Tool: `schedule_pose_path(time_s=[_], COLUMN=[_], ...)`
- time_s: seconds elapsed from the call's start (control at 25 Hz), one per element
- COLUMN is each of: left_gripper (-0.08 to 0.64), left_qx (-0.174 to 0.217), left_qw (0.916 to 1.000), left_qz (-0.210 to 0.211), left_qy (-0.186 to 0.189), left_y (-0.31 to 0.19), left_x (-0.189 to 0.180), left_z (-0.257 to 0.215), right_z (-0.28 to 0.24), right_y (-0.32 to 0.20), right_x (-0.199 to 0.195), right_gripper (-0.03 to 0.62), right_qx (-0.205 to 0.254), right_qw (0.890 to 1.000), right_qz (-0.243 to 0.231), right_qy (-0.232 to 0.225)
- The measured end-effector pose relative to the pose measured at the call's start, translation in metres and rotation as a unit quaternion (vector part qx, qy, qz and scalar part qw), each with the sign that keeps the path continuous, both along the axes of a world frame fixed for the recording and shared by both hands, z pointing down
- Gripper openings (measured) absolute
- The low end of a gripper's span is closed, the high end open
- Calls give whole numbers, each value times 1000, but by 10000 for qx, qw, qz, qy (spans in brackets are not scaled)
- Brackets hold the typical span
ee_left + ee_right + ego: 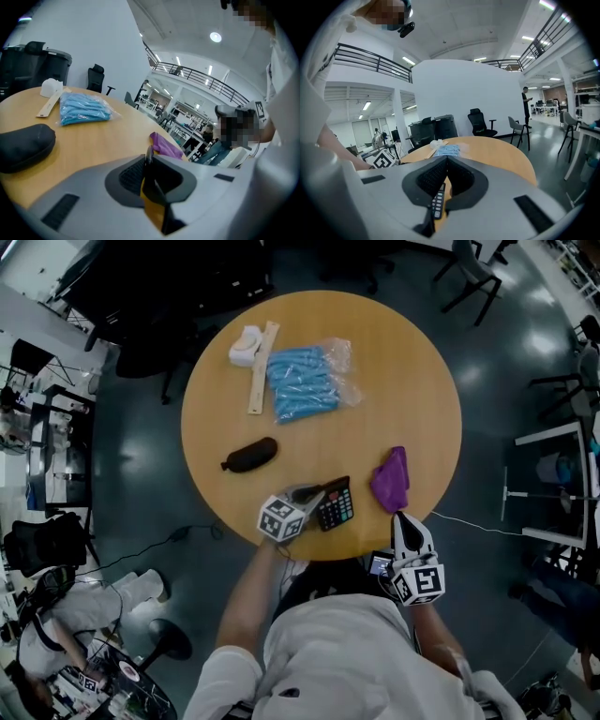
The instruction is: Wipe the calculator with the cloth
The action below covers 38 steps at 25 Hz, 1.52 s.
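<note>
The black calculator (336, 505) is near the front edge of the round wooden table (412, 381), with its left side tilted up. My left gripper (309, 495) is shut on that left edge. In the left gripper view the calculator (151, 180) shows as a thin dark slab pinched between the jaws of the left gripper (148, 154). The purple cloth (391, 479) lies crumpled to the calculator's right, and appears beyond the jaws as the cloth (164, 144). My right gripper (403, 519) is shut and empty, just short of the cloth. The right gripper (446, 158) looks across to the calculator (437, 201).
A black pouch (249, 455) lies left of the calculator. Further back are a bag of blue items (302, 382), a wooden ruler (263, 367) and a white object (246, 345). Office chairs (473, 273) and desks stand round the table.
</note>
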<state>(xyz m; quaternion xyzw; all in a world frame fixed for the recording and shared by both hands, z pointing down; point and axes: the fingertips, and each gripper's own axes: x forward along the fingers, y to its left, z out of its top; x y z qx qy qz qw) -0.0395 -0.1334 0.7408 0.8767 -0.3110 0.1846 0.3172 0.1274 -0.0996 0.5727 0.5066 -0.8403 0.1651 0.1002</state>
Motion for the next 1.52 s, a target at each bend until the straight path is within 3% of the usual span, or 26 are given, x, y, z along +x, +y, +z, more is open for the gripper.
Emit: schedule_pose_path(time_s=[0.32,0.52,0.56,0.6,0.64,0.96,1.04,1.2,1.24,1.32,1.44,1.52], left_gripper=[51,51,52,51,51,51,52,51,51,51,51,51], left_qx=[209,513,573,632,685,836,851,855,862,856,810,770], left_qw=[9937,9886,9881,9874,9868,9847,9838,9804,9797,9789,9774,9769], left_qz=[-913,-1088,-1099,-1117,-1138,-1114,-1118,-1166,-1166,-1155,-1116,-1073], left_qy=[623,901,914,925,931,1050,1109,1339,1383,1453,1600,1680], left_y=[31,40,41,41,42,46,45,43,42,42,42,43], left_x=[-24,-40,-43,-46,-49,-63,-64,-68,-69,-72,-76,-78], left_z=[-44,-88,-96,-103,-109,-138,-144,-156,-158,-163,-169,-172], right_z=[34,101,119,135,151,233,243,248,248,248,244,228], right_y=[-18,-54,-60,-66,-70,-83,-81,-84,-85,-86,-86,-85], right_x=[19,35,35,36,37,33,33,34,34,35,37,36], right_gripper=[15,21,45,155,207,252,252,247,228,111,75,69], right_qx=[-137,-886,-1147,-1416,-1652,-2741,-2865,-2879,-2868,-2819,-2784,-2589], right_qw=[9987,9904,9871,9831,9785,9366,9293,9276,9264,9232,9208,9298], right_qz=[-80,-28,-88,-156,-214,-602,-598,-560,-585,-648,-756,-808], right_qy=[475,1061,1111,1152,1219,2097,2252,2315,2369,2531,2627,2489])
